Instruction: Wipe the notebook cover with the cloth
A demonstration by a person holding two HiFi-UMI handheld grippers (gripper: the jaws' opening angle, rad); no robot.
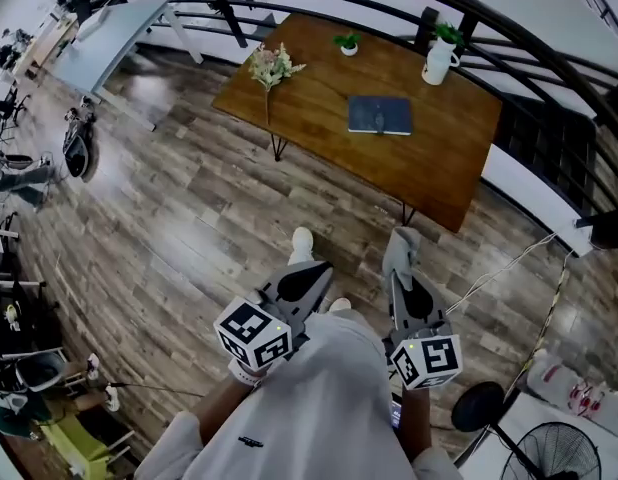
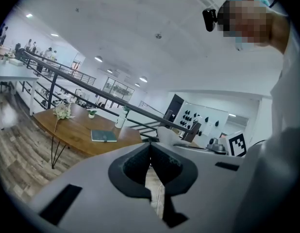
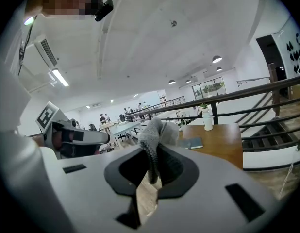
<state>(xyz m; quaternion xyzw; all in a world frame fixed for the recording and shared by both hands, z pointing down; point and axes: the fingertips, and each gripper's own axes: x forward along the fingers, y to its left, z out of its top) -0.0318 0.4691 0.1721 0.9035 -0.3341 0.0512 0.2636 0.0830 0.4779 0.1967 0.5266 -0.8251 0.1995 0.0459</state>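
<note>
A dark blue notebook (image 1: 379, 115) lies closed on the wooden table (image 1: 319, 88), well ahead of both grippers. My right gripper (image 1: 403, 273) is shut on a grey cloth (image 1: 401, 246) that bunches out past its tips. In the right gripper view the cloth (image 3: 156, 130) stands up between the jaws, with the notebook (image 3: 191, 143) small and far behind it. My left gripper (image 1: 307, 273) is shut with nothing in it; in its own view the jaws meet and the notebook (image 2: 104, 136) shows far off on the table (image 2: 72, 127). Both grippers are held close to my body.
On the table stand a bunch of pale flowers (image 1: 272, 66), a small potted plant (image 1: 347, 42) and a white vase with a plant (image 1: 439, 60). A dark railing (image 1: 509, 28) runs behind the table. Wooden floor lies between me and the table. A floor fan (image 1: 554, 453) sits at lower right.
</note>
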